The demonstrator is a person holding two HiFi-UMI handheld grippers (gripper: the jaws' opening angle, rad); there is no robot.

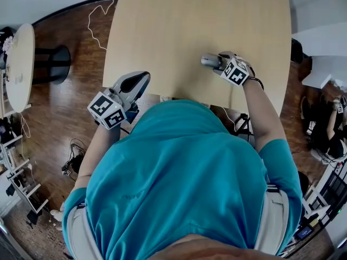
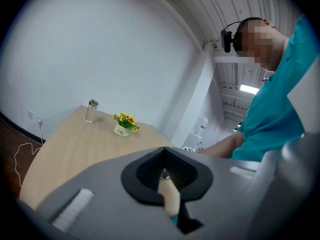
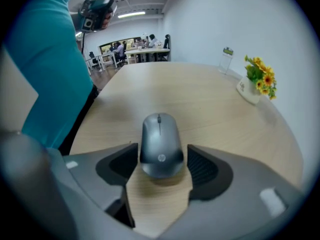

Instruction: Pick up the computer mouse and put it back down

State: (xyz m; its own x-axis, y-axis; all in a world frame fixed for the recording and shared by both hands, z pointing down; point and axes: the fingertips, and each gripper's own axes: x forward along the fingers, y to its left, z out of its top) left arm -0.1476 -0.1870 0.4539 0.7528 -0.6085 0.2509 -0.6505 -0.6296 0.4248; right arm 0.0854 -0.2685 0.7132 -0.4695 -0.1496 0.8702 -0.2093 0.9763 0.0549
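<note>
Grey computer mouse (image 3: 160, 140) lies on the table (image 3: 210, 99) between the right gripper's (image 3: 161, 160) parted jaws, ungripped; the left gripper's (image 2: 164, 168) jaws are together.

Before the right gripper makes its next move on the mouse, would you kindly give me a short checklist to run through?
1. Mouse lies between the jaws of the right gripper: ok.
2. Jaws stand apart and do not press the mouse: ok. The gap is clear on the right and narrow on the left.
3. Mouse rests on the table, not lifted: ok, as far as its shadow shows.
4. Left gripper is away from the mouse, with its jaws together and empty: ok.
5. Flower pot and bottle stand well clear of the mouse: ok.
</note>
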